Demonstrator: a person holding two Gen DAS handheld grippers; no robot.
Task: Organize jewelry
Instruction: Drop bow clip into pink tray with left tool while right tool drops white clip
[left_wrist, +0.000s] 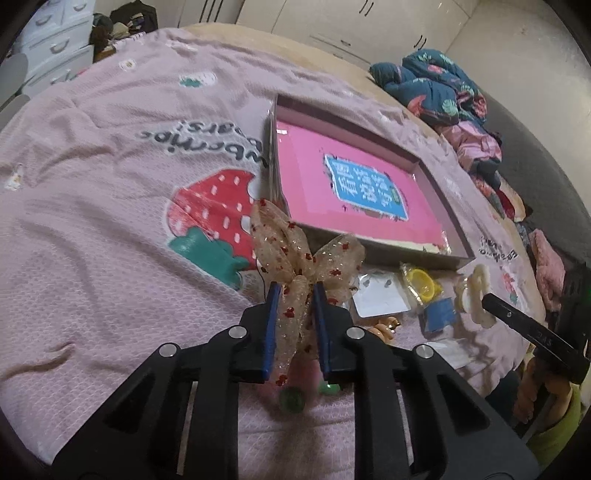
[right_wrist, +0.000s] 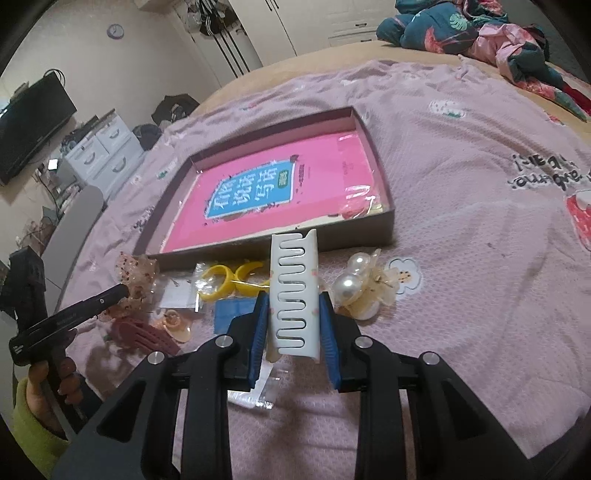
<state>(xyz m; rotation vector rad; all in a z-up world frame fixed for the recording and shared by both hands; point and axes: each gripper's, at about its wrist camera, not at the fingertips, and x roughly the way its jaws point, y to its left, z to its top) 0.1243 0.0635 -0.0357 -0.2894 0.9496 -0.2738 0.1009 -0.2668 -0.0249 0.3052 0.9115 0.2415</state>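
Left tool (left_wrist: 294, 291) clamped on a sheer beige ribbon bow (left_wrist: 306, 254) dotted with red. Right tool (right_wrist: 294, 306) pinching a white wavy-toothed hair claw (right_wrist: 294, 291), upright.

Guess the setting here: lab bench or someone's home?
Almost certainly a home bedroom. The work surface is a bed with a pink strawberry-print blanket, clothes are piled at its far edge, and a white drawer chest and a wall-mounted TV stand beyond.

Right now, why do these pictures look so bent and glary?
Left wrist view: the fisheye lens curves the bed's edge and darkens the corners; the bow in the left gripper looks slightly soft. Right wrist view: glare streaks the box's pink lining.
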